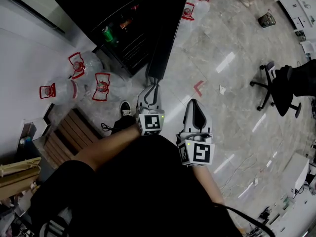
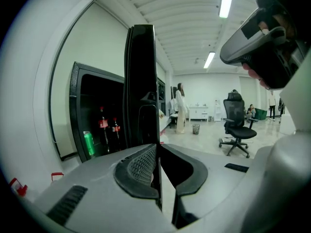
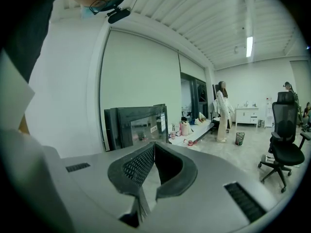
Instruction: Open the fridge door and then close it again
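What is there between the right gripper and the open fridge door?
Only bare floor with a small red mark on it; nothing stands between the right gripper and the fridge door. The head view shows this.

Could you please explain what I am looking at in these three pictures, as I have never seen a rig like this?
There is no robot here. A person holds a hand-held two-jaw gripper in each hand, each carrying a cube with square markers. The head view comes from a camera on the person's head, looking down. The other two views come from cameras riding on each gripper, looking along its jaws.

The left gripper has its jaws together, with the tips right at the edge of the open fridge door. The right gripper is also shut and holds nothing.

Inside the black fridge stands a green can. On the floor are water jugs and an office chair.
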`<state>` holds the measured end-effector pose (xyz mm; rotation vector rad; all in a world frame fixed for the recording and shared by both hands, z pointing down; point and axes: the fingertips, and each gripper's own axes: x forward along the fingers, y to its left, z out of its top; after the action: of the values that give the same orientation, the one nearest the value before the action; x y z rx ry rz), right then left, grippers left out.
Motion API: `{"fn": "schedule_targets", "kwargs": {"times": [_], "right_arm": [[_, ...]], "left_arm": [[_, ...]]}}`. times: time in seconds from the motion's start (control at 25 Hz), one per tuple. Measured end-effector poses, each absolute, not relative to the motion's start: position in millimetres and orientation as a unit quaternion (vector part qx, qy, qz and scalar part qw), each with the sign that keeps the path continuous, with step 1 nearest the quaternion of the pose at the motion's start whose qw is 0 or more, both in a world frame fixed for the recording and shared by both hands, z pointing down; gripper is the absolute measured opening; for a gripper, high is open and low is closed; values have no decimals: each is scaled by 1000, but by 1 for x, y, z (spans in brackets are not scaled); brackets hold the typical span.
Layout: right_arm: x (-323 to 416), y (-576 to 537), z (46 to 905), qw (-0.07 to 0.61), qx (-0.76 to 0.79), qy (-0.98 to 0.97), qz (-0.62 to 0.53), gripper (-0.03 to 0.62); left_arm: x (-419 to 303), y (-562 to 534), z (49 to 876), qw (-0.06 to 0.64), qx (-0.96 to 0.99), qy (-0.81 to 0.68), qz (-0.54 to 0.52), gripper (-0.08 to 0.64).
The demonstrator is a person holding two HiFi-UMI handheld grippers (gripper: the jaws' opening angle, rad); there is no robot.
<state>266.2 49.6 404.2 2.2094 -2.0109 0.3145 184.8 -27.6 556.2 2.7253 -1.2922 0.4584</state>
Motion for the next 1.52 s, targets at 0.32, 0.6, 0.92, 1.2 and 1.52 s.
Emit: {"fn": "schedule_targets", "kwargs": {"times": [0.32, 0.6, 0.92, 1.2, 1.52], "right_arm": [[264, 47, 402, 66, 735, -666, 106, 15], [259, 45, 407, 73, 732, -669, 106, 15], [249, 31, 406, 69, 723, -680, 105, 15], [222, 3, 405, 77, 703, -699, 102, 15], [188, -37, 398, 80, 689, -713, 97, 15]], "left_arm": [[183, -27, 559, 48, 894, -417, 158, 25], [176, -30, 563, 52, 895, -411, 167, 25], [153, -52, 552, 46, 891, -421, 165, 25], [123, -73, 561, 63, 887, -423, 175, 26], [80, -121, 560, 62, 877, -445, 169, 40]]}}
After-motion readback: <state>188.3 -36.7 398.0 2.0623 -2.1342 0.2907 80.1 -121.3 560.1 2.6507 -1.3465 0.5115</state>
